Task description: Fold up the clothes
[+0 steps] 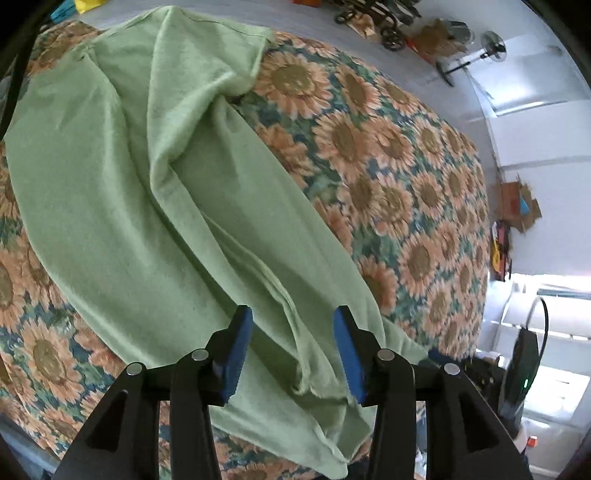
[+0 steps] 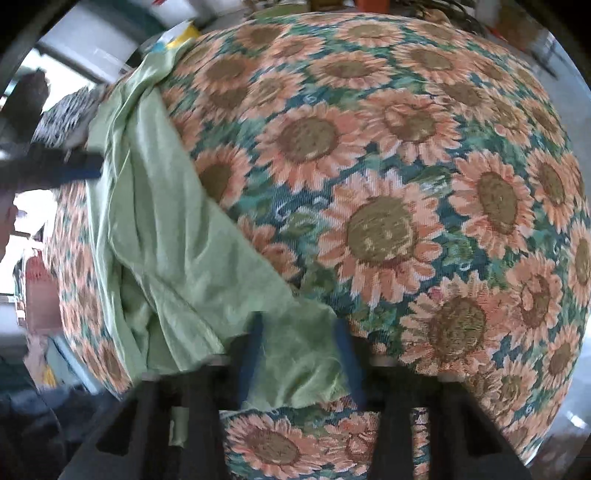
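A light green garment lies crumpled in long folds across a surface covered with sunflower-print fabric. My left gripper points down over the garment's near end. Its blue pads stand apart, with the cloth lying loosely under and between them. In the blurred right wrist view the same garment runs down the left side of the sunflower cover. My right gripper hangs over a frayed corner of it. Its fingers are apart with the cloth between them, not pinched.
A standing fan, a wheeled frame and cardboard boxes stand on the pale floor beyond the covered surface. A black tool body with a cable sits at the right edge. Bare sunflower cover stretches right of the garment.
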Tool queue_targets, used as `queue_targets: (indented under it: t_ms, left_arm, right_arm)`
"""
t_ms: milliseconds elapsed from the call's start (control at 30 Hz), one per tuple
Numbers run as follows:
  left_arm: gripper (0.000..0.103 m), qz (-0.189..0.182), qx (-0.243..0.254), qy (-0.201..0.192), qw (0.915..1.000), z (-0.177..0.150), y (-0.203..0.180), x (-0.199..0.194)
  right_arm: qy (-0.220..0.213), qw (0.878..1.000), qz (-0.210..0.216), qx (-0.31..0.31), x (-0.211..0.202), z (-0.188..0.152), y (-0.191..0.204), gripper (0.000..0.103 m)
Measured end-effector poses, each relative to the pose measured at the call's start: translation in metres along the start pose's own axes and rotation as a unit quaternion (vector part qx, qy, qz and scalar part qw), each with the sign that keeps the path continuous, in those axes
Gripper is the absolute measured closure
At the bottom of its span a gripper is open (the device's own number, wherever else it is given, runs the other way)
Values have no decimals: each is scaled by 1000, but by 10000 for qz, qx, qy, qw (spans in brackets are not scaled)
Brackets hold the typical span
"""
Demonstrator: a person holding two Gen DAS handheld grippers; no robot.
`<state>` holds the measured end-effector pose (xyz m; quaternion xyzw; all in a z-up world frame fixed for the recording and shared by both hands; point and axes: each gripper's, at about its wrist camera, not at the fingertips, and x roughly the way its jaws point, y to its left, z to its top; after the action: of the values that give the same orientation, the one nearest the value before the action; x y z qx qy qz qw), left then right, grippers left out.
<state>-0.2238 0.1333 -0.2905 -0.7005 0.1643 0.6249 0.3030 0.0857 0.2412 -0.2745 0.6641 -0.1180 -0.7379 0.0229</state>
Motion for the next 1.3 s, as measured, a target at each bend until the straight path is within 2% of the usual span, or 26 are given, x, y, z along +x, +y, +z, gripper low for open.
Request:
queue_targets:
  t_ms: [33, 100, 233, 300, 333, 367, 400, 467, 533, 600, 633, 700, 733, 833, 933, 1000, 1167, 1300]
  left_arm:
    - [56, 24, -53, 11, 10000, 2, 1, 2]
    - [56, 52, -173, 42, 9998, 4, 6, 6]
    - [56, 106, -379, 110, 9992, 4, 13, 13]
    - [56, 133, -415, 132, 9990, 5, 13, 15]
    - [56, 137, -416, 139, 9989, 5, 10, 17]
    - [56, 137, -405, 144, 9990, 5, 8, 18]
    - [56, 135, -392, 148, 9990, 5, 5, 18]
    - [56, 132, -366, 157, 9991, 5, -1, 20]
    - [56, 162, -306, 143, 9993, 2, -9, 22]
    - [56, 193, -253, 124, 9994, 1, -12, 20]
    - [56, 202, -238, 114, 9994, 1, -13, 18]
    - [56, 192, -269, 137, 9994, 0, -11, 19]
    - [56, 190, -313, 153, 9992, -1, -9, 20]
    - [56, 149, -459, 207, 9986, -2, 3, 18]
    - [56, 66, -566, 211, 9982, -6, 15, 18]
    - [56, 79, -627, 228, 9977, -7, 18, 20]
    - [56, 108, -638, 148, 9978, -10, 27, 15]
    - [56, -28, -474, -61, 9989, 6, 28, -7]
  right_arm:
    - [-44, 9999, -122, -6, -1, -4, -2, 102]
    - [-86, 9995, -201, 237, -4, -13, -17, 102]
    - [-194, 9947, 112, 1003, -10, -34, -56, 102]
    - [-358, 9927, 453, 1059, -17, -35, -61, 95]
    - [-372, 9935, 499, 951, -19, -31, -59, 85]
    - [-386, 9942, 546, 843, -21, -28, -57, 59]
    - [-399, 9947, 593, 735, -23, -24, -55, 53]
    - [-292, 9965, 638, 460, -19, -17, -50, 53]
    - [4, 9982, 587, 80, -9, -10, -42, 52]
    - [340, 9974, 537, -351, 4, -10, -33, 58]
    - [376, 9968, 468, -523, 5, -12, -30, 60]
    - [374, 9958, 465, -698, 1, -18, -32, 90]
    - [374, 9957, 550, -645, -1, -20, -38, 97]
    - [402, 9954, 759, -415, -9, -30, -57, 98]
    - [333, 9951, 921, 109, -17, -37, -82, 98]
    - [371, 9949, 874, 327, -13, -41, -90, 99]
    - [416, 9961, 728, 265, -6, -44, -82, 99]
    - [352, 9980, 474, 226, -11, -31, -67, 95]
